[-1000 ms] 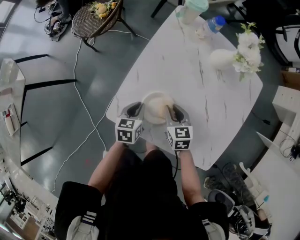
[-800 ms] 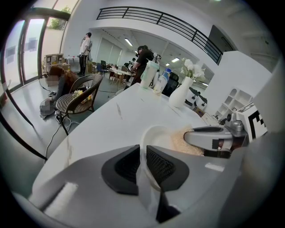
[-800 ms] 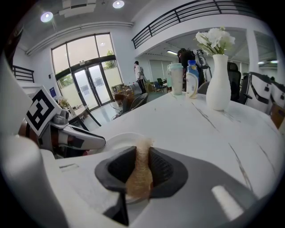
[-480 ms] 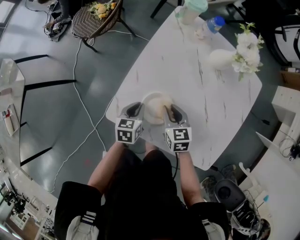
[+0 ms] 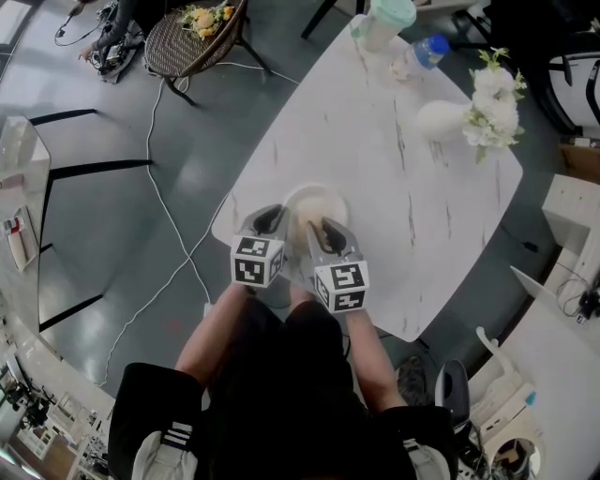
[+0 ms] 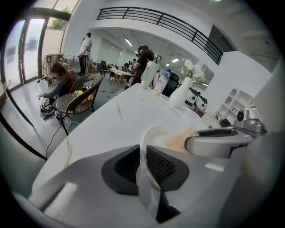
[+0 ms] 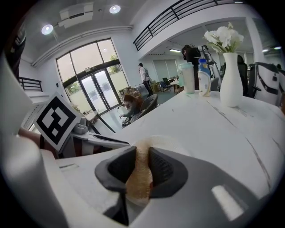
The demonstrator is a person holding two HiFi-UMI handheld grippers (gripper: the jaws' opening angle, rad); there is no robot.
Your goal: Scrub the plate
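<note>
A small white plate [image 5: 325, 199] lies near the front edge of the white marble table [image 5: 375, 141]. My left gripper [image 5: 272, 217] is shut on the plate's left rim; in the left gripper view the thin white rim [image 6: 149, 147] stands between its pads. My right gripper [image 5: 316, 228] is shut on a tan scrubbing sponge [image 7: 140, 180] and holds it down on the plate's near side. The sponge [image 6: 180, 139] shows on the plate in the left gripper view. The plate [image 7: 180, 144] peeks out behind the right gripper's [image 7: 142, 165] jaws.
At the table's far end stand a white vase of white flowers [image 5: 469, 117], a plastic bottle [image 5: 424, 49] and a pale green cup [image 5: 382, 17]. A wicker chair [image 5: 187, 37] and a cable [image 5: 169, 216] are on the floor to the left. The table edge [image 5: 223, 230] runs just left of my left gripper.
My right gripper has slid left and towards me across the plate with the sponge in it. The left gripper and the plate have stayed put.
</note>
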